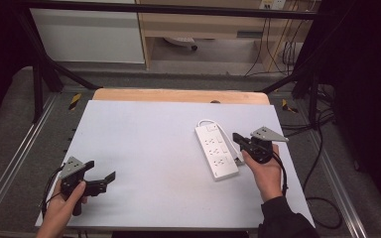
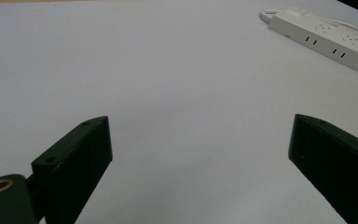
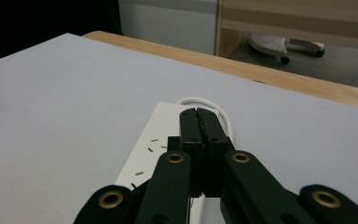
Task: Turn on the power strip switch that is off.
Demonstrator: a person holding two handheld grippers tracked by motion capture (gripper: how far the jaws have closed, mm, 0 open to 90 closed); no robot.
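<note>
Hovering your clenched right gripper (image 1: 238,139) just over the power strip (image 1: 216,151), directly beneath its tips: press one switch squarely. Left gripper (image 1: 104,181), released, idles well apart on the surface (image 1: 144,148).

One white power strip (image 1: 217,151) is lying near the right edge of the worktop (image 1: 144,148). Two tongs are hovering there: left tongs (image 1: 108,181), right tongs (image 1: 236,138).

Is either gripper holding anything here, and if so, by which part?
Nothing is held. The right gripper is shut with nothing between its jaws, above the white power strip. The left gripper is open over bare table.
</note>
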